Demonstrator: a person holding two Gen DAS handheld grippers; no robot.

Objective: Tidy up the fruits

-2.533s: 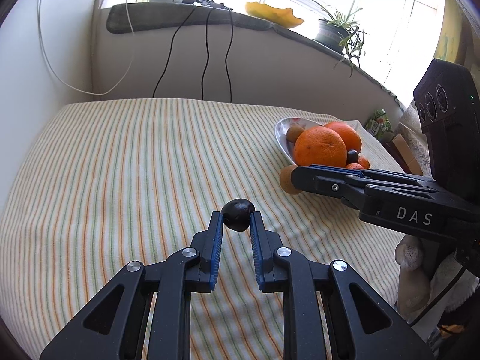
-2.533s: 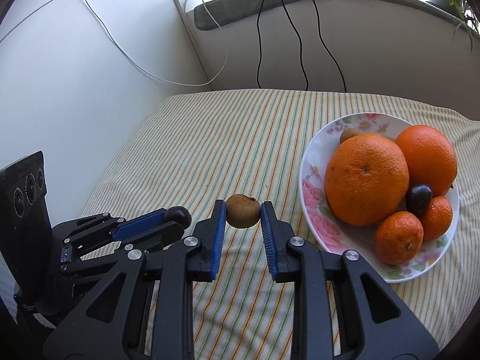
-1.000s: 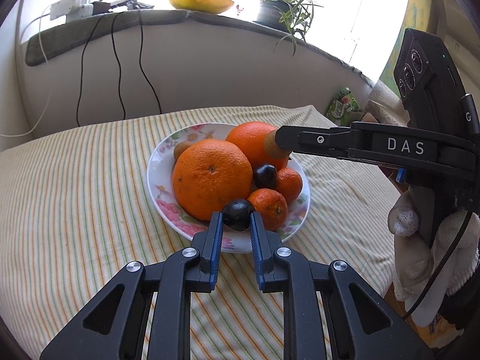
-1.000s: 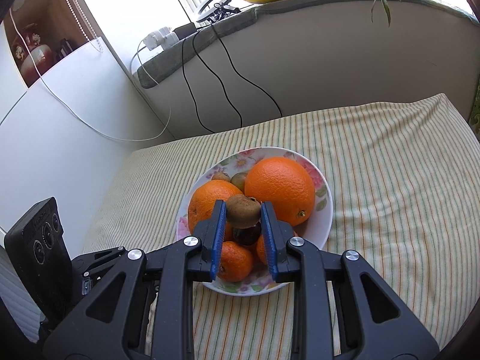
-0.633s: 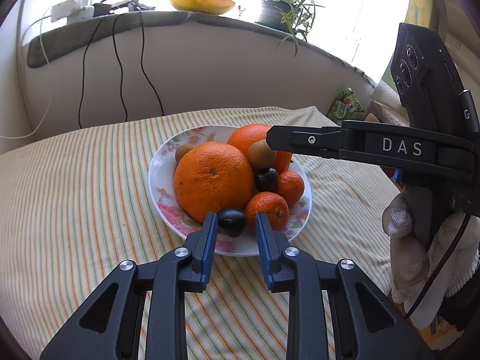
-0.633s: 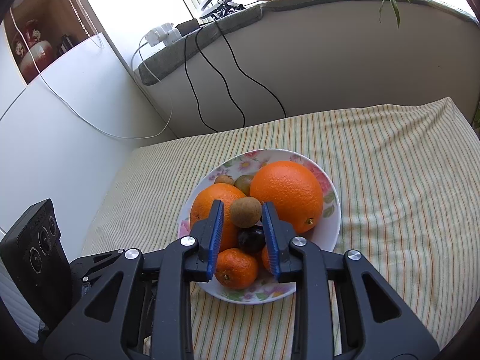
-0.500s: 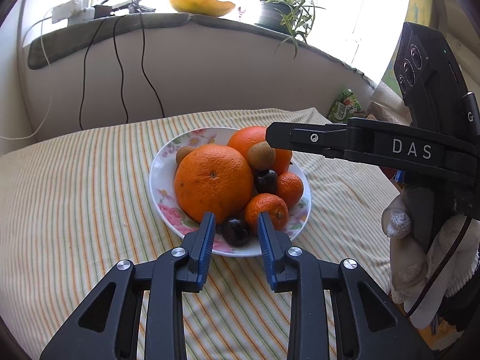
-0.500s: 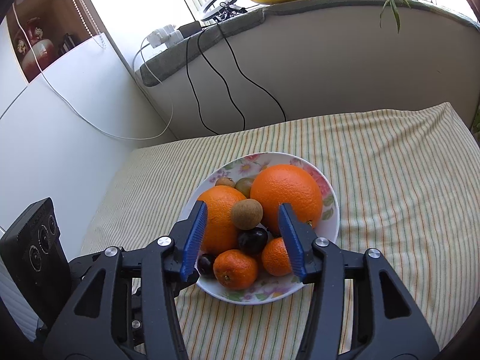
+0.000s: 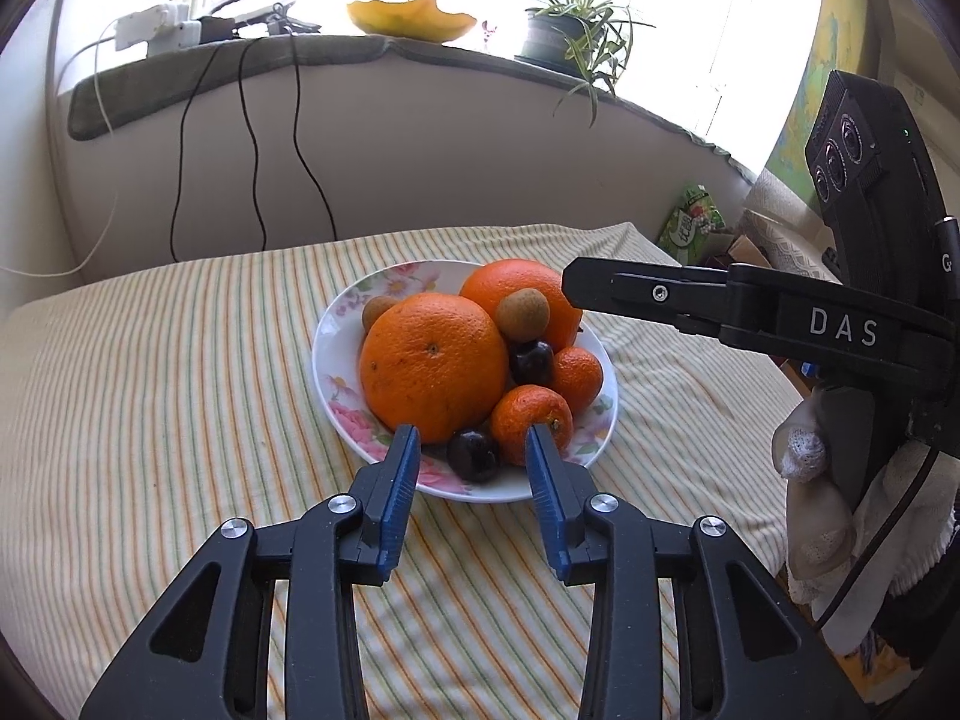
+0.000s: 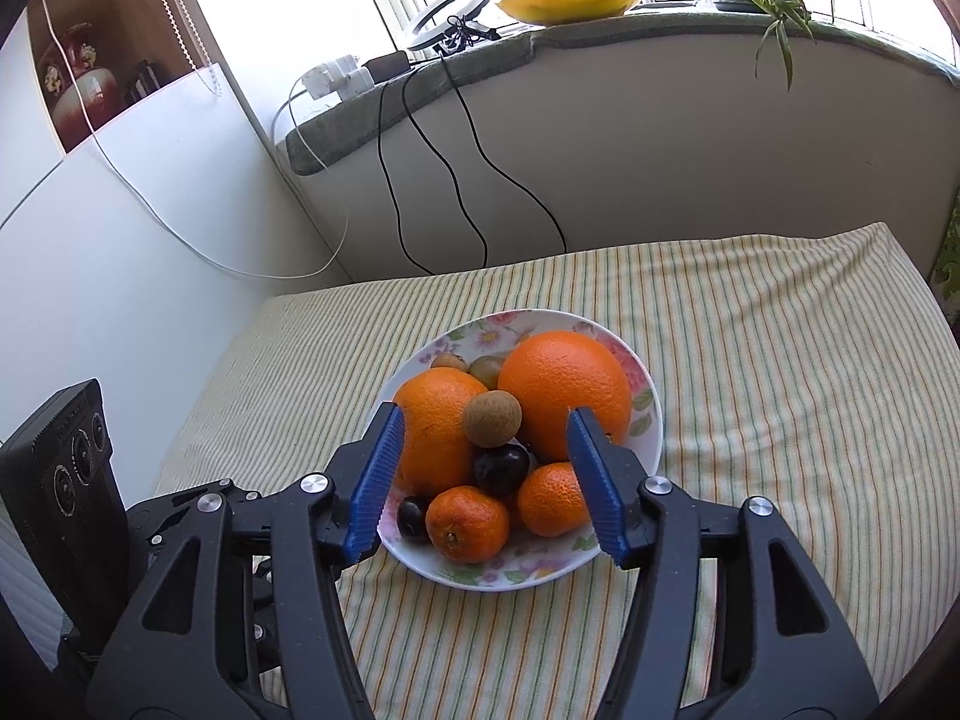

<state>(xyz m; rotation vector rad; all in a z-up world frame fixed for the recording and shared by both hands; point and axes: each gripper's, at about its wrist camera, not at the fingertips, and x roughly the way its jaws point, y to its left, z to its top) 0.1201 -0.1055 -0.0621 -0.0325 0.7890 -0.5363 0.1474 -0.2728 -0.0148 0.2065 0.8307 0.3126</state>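
A floral plate (image 9: 336, 354) (image 10: 651, 414) on the striped cloth holds two large oranges, two mandarins, two dark plums and small brown kiwis. A dark plum (image 9: 473, 455) (image 10: 411, 516) lies at the plate's near edge. A brown kiwi (image 9: 523, 314) (image 10: 492, 418) rests on top between the large oranges (image 9: 433, 365) (image 10: 564, 393). My left gripper (image 9: 471, 474) is open and empty, just in front of the plum. My right gripper (image 10: 483, 474) is open wide and empty, above the fruit; it shows at the right of the left wrist view (image 9: 690, 300).
A striped cloth (image 9: 150, 396) covers the table. A wall with hanging cables (image 9: 252, 138) stands behind it. The sill holds a yellow bowl (image 9: 408, 18) and a potted plant (image 9: 558, 30). A white cabinet (image 10: 120, 228) stands at the left.
Both grippers brought fruit to the plate and opened. The plum now lies at the plate's near edge and the kiwi on the pile. Both grippers have drawn back slightly.
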